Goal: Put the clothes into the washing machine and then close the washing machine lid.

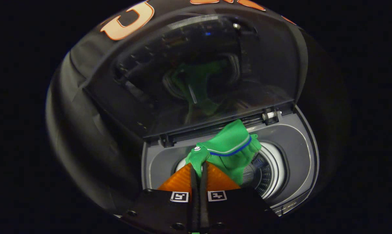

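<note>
The tool (198,164) points forward and downward, its two fingers (179,182) drawn together so that only a thin slit remains between them. Both fingers press on a fold of the green garment (230,152), which bunches up just past the fingertips. The tool's body fills the near foreground beneath the fingers.

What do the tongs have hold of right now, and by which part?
The tongs are shut on the green garment, pinching a bunched fold at its near edge beside a white snap, over the washing machine drum.
</note>
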`<state>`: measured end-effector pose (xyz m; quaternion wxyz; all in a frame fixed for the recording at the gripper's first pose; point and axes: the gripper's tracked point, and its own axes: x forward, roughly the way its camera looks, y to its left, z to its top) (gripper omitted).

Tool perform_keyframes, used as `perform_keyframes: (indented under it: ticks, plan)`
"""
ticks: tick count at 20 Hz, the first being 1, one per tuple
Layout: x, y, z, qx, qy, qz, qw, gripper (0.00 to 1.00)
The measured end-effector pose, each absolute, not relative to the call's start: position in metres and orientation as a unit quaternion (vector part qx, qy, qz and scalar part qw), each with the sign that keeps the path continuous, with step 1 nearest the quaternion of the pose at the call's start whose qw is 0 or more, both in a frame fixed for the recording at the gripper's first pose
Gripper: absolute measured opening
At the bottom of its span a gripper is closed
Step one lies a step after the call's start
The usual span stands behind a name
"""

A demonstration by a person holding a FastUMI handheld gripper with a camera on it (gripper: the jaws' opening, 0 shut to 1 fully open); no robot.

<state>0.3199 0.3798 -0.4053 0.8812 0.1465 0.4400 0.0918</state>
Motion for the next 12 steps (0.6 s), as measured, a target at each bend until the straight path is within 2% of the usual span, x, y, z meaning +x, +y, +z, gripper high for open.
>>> perform_keyframes:
  ticks: [6,12]
  plan:
    - [0.318,0.370,-0.460,0.106,0.478,0.079,0.868,0.08]
    - [0.319,0.370,-0.483,0.088,0.497,0.071,0.860,0.08]
